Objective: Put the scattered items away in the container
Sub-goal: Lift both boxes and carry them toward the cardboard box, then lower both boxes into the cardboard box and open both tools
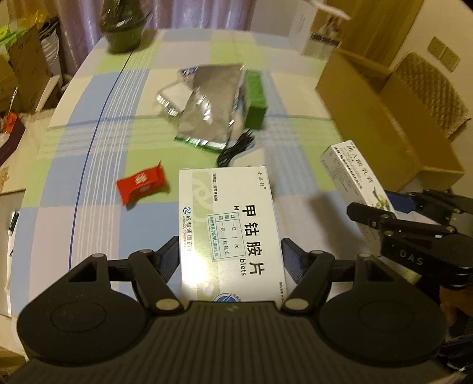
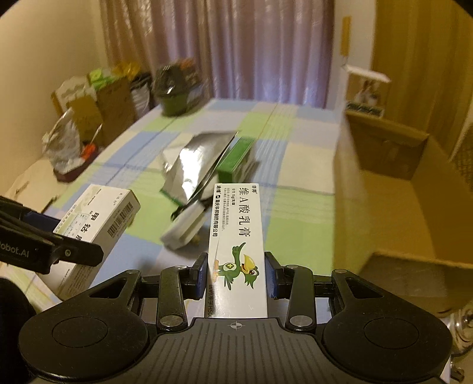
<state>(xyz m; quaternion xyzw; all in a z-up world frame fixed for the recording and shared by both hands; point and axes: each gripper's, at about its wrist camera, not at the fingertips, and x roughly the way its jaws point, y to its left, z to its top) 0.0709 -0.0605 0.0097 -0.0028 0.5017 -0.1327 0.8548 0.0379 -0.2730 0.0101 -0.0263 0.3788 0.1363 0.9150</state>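
Observation:
My left gripper [image 1: 230, 254] is shut on a wide white medicine box [image 1: 230, 224] and holds it above the checked tablecloth; the box also shows in the right wrist view [image 2: 97, 218]. My right gripper [image 2: 235, 276] is shut on a narrow white ointment box with a green bird [image 2: 236, 245]; this box shows at the right in the left wrist view [image 1: 354, 177]. The open cardboard box [image 1: 381, 118] stands at the table's right side [image 2: 393, 212]. A silver foil pouch [image 1: 207, 103], a green box [image 1: 255, 97], a red candy packet [image 1: 142, 184] and a black cable [image 1: 236, 147] lie on the table.
A dark green pot [image 1: 121, 26] stands at the table's far edge. A white carton [image 1: 313, 35] sits behind the cardboard box. Boxes and bags [image 2: 88, 112] crowd the floor at the left. A small white item [image 2: 186, 227] lies under the pouch's near end.

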